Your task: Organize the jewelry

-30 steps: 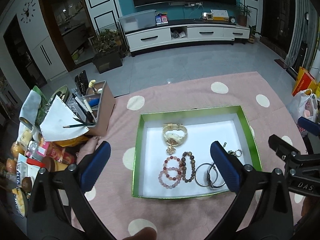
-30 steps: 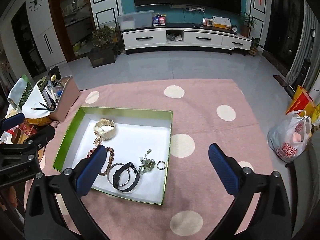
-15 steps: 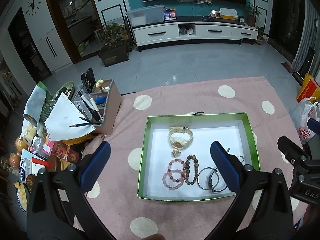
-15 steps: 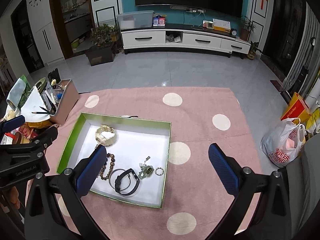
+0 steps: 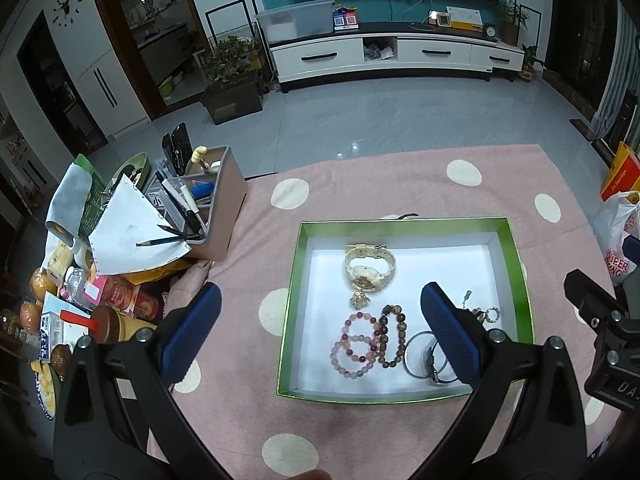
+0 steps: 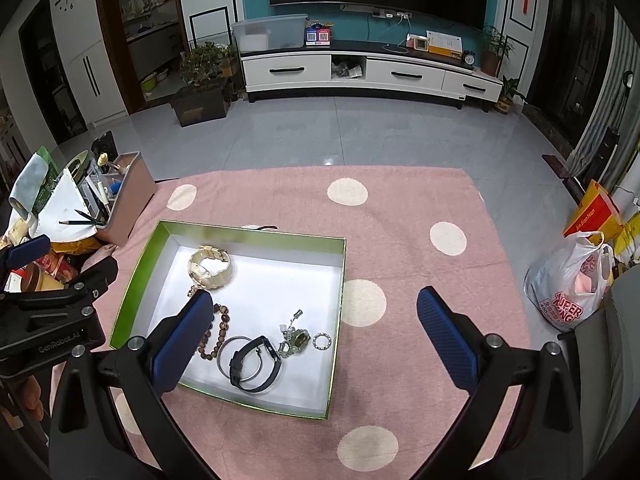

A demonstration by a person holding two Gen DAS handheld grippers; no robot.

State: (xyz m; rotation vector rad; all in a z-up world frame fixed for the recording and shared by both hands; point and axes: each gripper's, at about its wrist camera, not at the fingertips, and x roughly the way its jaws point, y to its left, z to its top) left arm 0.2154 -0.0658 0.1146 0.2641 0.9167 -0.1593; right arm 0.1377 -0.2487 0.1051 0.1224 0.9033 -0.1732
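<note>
A green-rimmed white box (image 5: 516, 264) (image 6: 338, 292) lies on a pink dotted cloth. In it are a cream watch (image 5: 370, 268) (image 6: 210, 266), a pink bead bracelet (image 5: 354, 344), a brown bead bracelet (image 5: 394, 336) (image 6: 218, 334), a silver bangle (image 5: 418, 354) (image 6: 236, 350), a black band (image 6: 256, 364), a charm cluster (image 6: 294, 336) and a small ring (image 6: 322, 340). My left gripper (image 5: 320, 330) is open and empty, high above the box's left edge. My right gripper (image 6: 314, 332) is open and empty above the box's right side.
A brown organizer (image 5: 218, 208) with pens and paper stands left of the box, with snacks and cans (image 5: 120, 300) beside it. A white plastic bag (image 6: 572, 284) and a red bag (image 6: 592, 212) sit right of the cloth. A TV cabinet (image 6: 368, 72) stands beyond the tiled floor.
Both grippers have risen and pulled back from the box, so it looks smaller and lower in both views. Both stay open and empty. The jewelry has not moved.
</note>
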